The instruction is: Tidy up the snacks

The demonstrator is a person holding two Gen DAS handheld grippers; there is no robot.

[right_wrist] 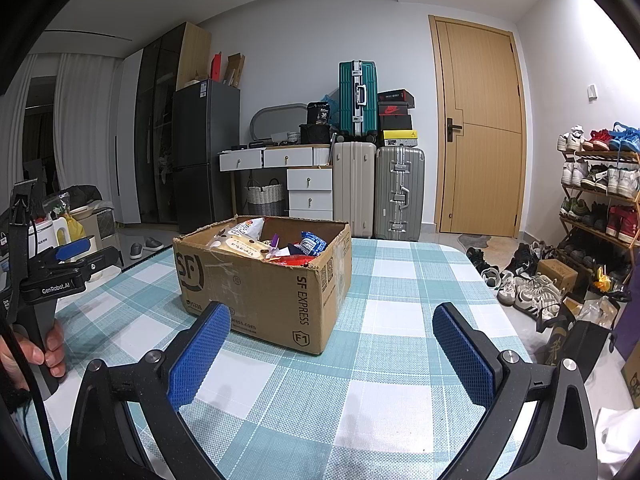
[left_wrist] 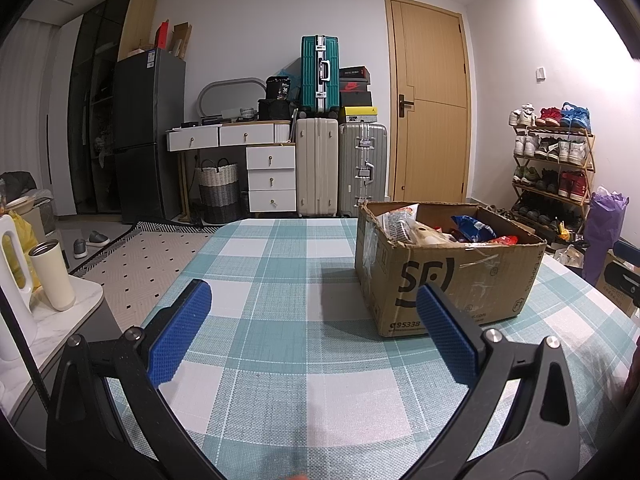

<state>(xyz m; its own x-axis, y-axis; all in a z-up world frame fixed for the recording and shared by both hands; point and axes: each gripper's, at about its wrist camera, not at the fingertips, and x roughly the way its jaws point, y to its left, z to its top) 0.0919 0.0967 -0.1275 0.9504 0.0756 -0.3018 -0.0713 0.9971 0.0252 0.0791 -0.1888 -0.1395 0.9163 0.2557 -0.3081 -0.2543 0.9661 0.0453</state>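
Observation:
An open cardboard box [left_wrist: 448,276] marked SF stands on the checked tablecloth [left_wrist: 280,256], filled with snack packets [left_wrist: 472,230] in white, blue and red. In the right wrist view the box [right_wrist: 264,280] is ahead and left, with its snacks [right_wrist: 280,248] showing. My left gripper [left_wrist: 312,320] is open and empty, low over the table, left of the box. My right gripper [right_wrist: 332,340] is open and empty, in front of the box's right corner. The left gripper also shows in the right wrist view [right_wrist: 68,258], held in a hand at the far left.
A cream tumbler [left_wrist: 54,276] and white jug stand on a side counter at left. Suitcases [left_wrist: 340,168], a drawer desk, a fridge and a door line the far wall. A shoe rack [right_wrist: 600,192] and loose shoes on the floor lie to the right of the table.

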